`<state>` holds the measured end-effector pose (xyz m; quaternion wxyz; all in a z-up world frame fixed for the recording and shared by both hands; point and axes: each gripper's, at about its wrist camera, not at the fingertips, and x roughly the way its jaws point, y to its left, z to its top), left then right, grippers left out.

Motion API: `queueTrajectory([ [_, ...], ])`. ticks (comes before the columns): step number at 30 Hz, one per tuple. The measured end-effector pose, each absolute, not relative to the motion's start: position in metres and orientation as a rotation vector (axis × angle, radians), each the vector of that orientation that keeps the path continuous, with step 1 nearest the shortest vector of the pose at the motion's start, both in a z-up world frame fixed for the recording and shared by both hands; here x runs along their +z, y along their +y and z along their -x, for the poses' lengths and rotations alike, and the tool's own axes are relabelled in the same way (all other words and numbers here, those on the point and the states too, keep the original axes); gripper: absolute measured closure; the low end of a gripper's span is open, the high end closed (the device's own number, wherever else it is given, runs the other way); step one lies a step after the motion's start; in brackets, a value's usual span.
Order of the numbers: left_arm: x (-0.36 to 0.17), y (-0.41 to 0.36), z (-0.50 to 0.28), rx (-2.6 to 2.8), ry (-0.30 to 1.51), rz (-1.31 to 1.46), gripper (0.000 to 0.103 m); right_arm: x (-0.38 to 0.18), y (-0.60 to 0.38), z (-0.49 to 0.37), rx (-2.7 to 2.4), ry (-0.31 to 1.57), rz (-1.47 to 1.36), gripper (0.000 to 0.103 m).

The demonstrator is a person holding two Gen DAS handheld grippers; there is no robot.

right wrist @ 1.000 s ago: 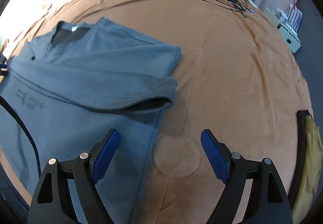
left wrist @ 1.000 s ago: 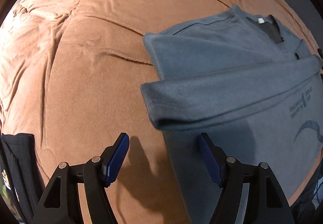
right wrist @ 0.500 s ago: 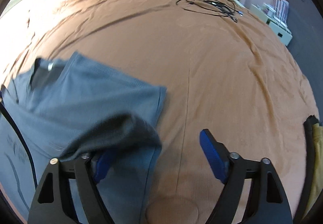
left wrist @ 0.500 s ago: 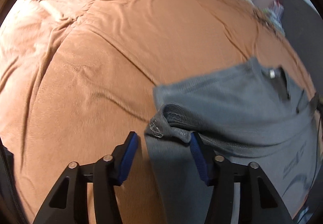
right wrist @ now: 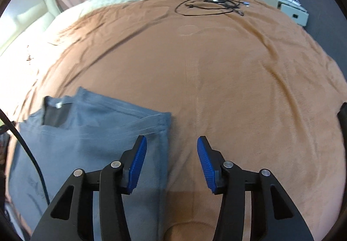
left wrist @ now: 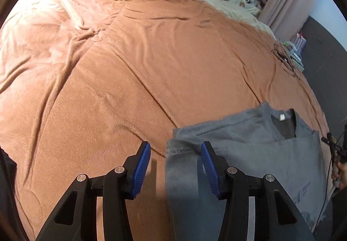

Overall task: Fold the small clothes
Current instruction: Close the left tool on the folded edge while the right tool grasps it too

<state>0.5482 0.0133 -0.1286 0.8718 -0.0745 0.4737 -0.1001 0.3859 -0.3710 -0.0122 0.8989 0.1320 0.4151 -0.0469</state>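
Moved: both sleeves now lie folded in over the shirt's body; jaws have just been closing.
Left gripper: released, shirt's edge between the pads, not pinched.
Right gripper: released, its left pad over the shirt's edge.
Grey T-shirt: flat on the brown blanket, collar away from the grippers.

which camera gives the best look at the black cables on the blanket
The right wrist view: the cables lie whole and sharp at the blanket's far end. The left wrist view shows them only as a small tangle at the edge.
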Motion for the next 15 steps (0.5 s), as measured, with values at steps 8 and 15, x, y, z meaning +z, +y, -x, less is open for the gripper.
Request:
queueTrajectory([
  [8, -0.162, 0.006, -0.554, -0.202, 1.053, 0.168, 0.077, -0.026, -0.376, -0.410, -0.106, 0.905, -0.297, 0.059],
  [15, -0.147, 0.005, -0.544, -0.197, 1.005, 0.142, 0.098, -0.013, -0.364, -0.411, -0.127, 0.877, -0.228, 0.098],
])
